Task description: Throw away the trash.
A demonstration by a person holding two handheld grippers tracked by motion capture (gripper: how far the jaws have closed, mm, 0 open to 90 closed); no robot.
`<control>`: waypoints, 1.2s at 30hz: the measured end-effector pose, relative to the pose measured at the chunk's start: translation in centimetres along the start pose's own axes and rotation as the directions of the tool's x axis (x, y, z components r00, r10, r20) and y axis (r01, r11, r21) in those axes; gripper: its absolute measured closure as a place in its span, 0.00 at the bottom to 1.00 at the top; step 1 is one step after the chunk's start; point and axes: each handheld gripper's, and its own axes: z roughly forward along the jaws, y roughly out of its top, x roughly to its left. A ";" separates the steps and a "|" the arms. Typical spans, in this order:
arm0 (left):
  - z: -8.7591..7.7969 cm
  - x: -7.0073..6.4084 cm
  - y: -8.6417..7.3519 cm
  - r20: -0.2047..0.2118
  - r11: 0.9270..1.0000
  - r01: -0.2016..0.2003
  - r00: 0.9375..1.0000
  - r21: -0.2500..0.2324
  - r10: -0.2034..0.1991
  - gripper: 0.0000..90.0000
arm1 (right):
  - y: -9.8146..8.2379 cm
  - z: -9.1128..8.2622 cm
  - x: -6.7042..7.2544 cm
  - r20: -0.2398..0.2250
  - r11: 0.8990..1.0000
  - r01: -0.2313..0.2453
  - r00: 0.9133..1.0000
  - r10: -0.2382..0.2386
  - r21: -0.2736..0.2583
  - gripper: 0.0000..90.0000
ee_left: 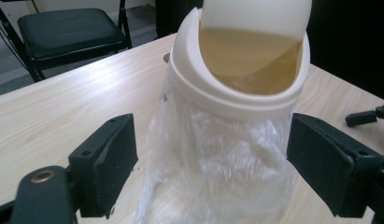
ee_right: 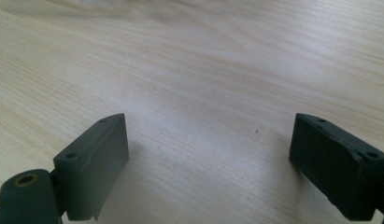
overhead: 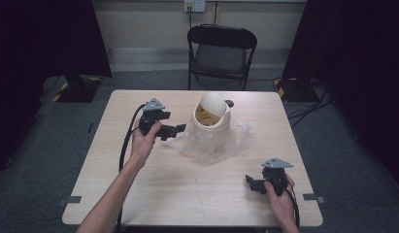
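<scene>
A small cream bin [overhead: 211, 121] with a tilted swing lid [overhead: 214, 103] stands at the middle of the wooden table [overhead: 139, 194]. A clear plastic bag [overhead: 236, 138] spreads crumpled around its base. In the left gripper view the bin [ee_left: 236, 88] is close ahead, its mouth showing a yellowish inside, and the bag [ee_left: 217, 154] hangs below its rim. My left gripper [overhead: 176, 130] points at the bag from the left. It [ee_left: 213, 168] is open, with the bag between the pads and not squeezed. My right gripper [overhead: 253, 183] rests open near the front right, over bare wood [ee_right: 208, 158].
A black folding chair [overhead: 221, 48] stands behind the table's far edge. A black stand base [overhead: 78, 87] sits on the floor at the left, and cables [overhead: 308, 104] lie at the right. A small dark round thing [overhead: 229, 103] lies just behind the bin.
</scene>
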 end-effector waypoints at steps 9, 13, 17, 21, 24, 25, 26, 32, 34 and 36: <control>-3.5 0.7 -2.7 -0.067 1.000 0.023 0.997 0.001 -0.023 0.18 | 0.0 0.0 0.0 0.000 1.000 0.000 1.000 0.000 0.000 0.12; -4.8 0.9 -3.8 -0.081 0.999 0.039 0.996 -0.016 -0.041 0.18 | 0.0 0.0 0.0 0.000 1.000 -0.001 1.000 0.001 0.000 0.12; -5.7 0.8 -5.1 -0.101 0.999 0.039 0.994 -0.014 -0.040 0.18 | 0.0 0.0 0.0 0.000 1.000 -0.001 1.000 0.001 0.000 0.12; -5.9 0.3 -6.6 -0.113 0.998 0.060 0.992 -0.015 -0.061 0.18 | 0.0 0.0 0.0 -0.001 1.000 -0.001 1.000 0.001 0.000 0.12; -6.5 0.2 -7.9 -0.136 0.998 0.056 0.989 0.009 -0.055 0.18 | 0.0 0.0 0.0 0.000 1.000 -0.001 1.000 0.001 0.000 0.12; -6.7 0.2 -8.3 -0.142 0.998 0.062 0.988 0.015 -0.059 0.18 | 0.0 0.0 0.0 0.000 1.000 -0.001 1.000 0.001 0.000 0.12; -7.1 0.3 -8.8 -0.155 0.998 0.068 0.986 0.016 -0.065 0.18 | 0.0 0.0 0.0 -0.001 1.000 -0.001 1.000 0.001 0.000 0.12; -8.4 0.5 -11.4 -0.205 0.994 0.104 0.974 0.017 -0.099 0.18 | 0.0 0.0 0.0 0.000 1.000 0.000 1.000 0.000 0.000 0.12; -8.7 0.6 -12.6 -0.225 0.993 0.111 0.969 0.034 -0.101 0.18 | 0.0 0.0 0.0 0.000 1.000 -0.001 1.000 0.001 0.000 0.12; -9.0 0.9 -13.9 -0.236 0.990 0.140 0.963 0.031 -0.129 0.18 | 0.0 0.0 0.0 0.000 1.000 -0.001 1.000 0.001 0.001 0.12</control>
